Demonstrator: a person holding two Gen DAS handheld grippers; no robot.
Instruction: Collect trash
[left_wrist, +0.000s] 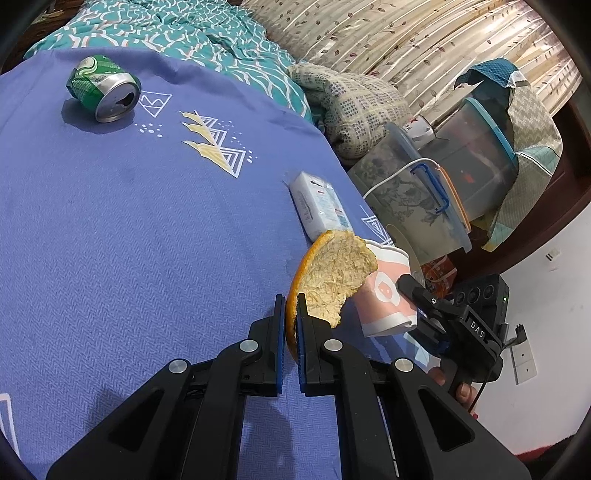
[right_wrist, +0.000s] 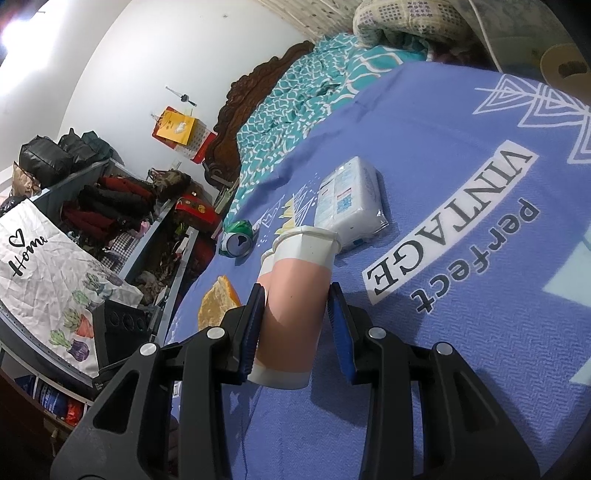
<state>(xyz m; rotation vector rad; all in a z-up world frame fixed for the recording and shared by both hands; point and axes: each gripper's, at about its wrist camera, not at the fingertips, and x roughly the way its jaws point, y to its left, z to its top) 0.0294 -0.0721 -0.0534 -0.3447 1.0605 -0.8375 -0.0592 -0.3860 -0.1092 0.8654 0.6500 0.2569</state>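
Note:
My left gripper (left_wrist: 291, 306) is shut on an orange peel (left_wrist: 332, 277), pith side facing me, held above the blue bedspread (left_wrist: 129, 221). My right gripper (right_wrist: 297, 291) is shut on a pink and white paper cup (right_wrist: 295, 295), which shows just right of the peel in the left wrist view (left_wrist: 384, 291). The peel shows left of the cup in the right wrist view (right_wrist: 218, 301). A crushed green can (left_wrist: 103, 88) lies far left on the bedspread, also seen in the right wrist view (right_wrist: 238, 240). A white tissue pack (left_wrist: 319, 205) lies beyond the peel and shows in the right wrist view (right_wrist: 351, 199).
Clear storage boxes (left_wrist: 424, 195) and folded quilts (left_wrist: 351, 107) stand past the bed's right edge. A teal blanket (left_wrist: 192, 33) lies at the far end. In the right wrist view a shelf of clothes and bags (right_wrist: 110, 206) stands left of the bed.

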